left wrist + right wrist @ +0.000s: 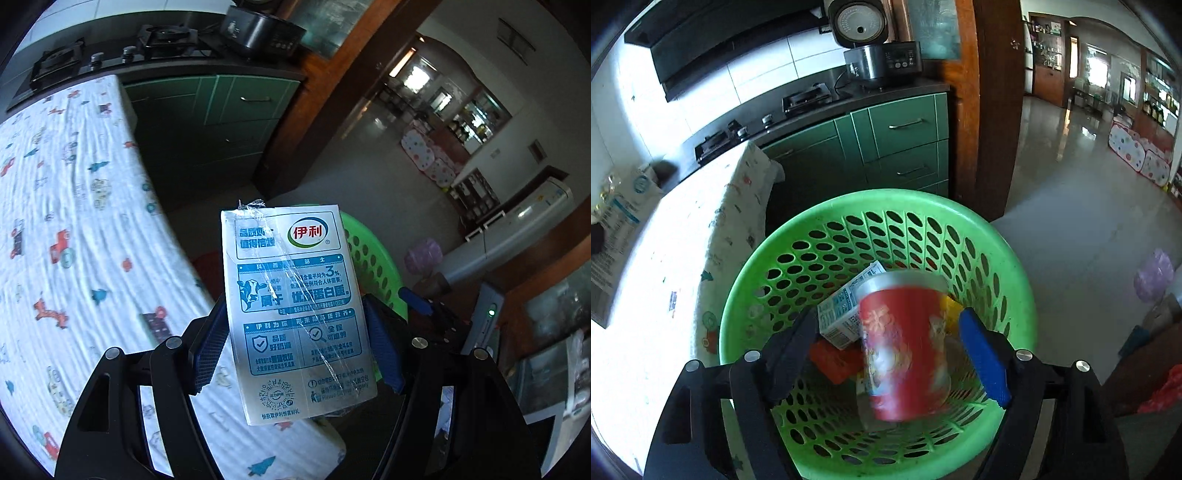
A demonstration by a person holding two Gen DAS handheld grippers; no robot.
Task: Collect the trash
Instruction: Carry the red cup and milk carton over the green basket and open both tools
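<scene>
On the left, the cloth-covered table (74, 229), printed with small cars and animals, runs past the left gripper (295, 343), whose blue pads are clamped on the two narrow sides of a milk carton (295, 306). The carton stands with its long axis pointing away from the jaws, up and forward, its printed white-and-blue face turned to the camera and a torn strip of clear film across it. Beyond its right edge, a slice of the green basket (369, 266) shows, lower and farther off, so the carton is not yet over the opening; it looks as if it must travel forward and to the right before release.

Further right, the right gripper (886, 350) hangs directly above the same basket (746, 295), looking down into it. Its jaws stand apart, with a red cup (905, 347) between them; the cup is blurred and I see a gap beside the blue pad (984, 358), so I judge it loose and dropping, rim toward the far side. Under it lie another milk carton (842, 317), something orange-red and a yellow piece, already in the basket.

The right hand is the nearer to the basket and its load seems delivered. The held carton looks light, flat-sided and slightly dented, easy to let fall once it is over the rim.
</scene>
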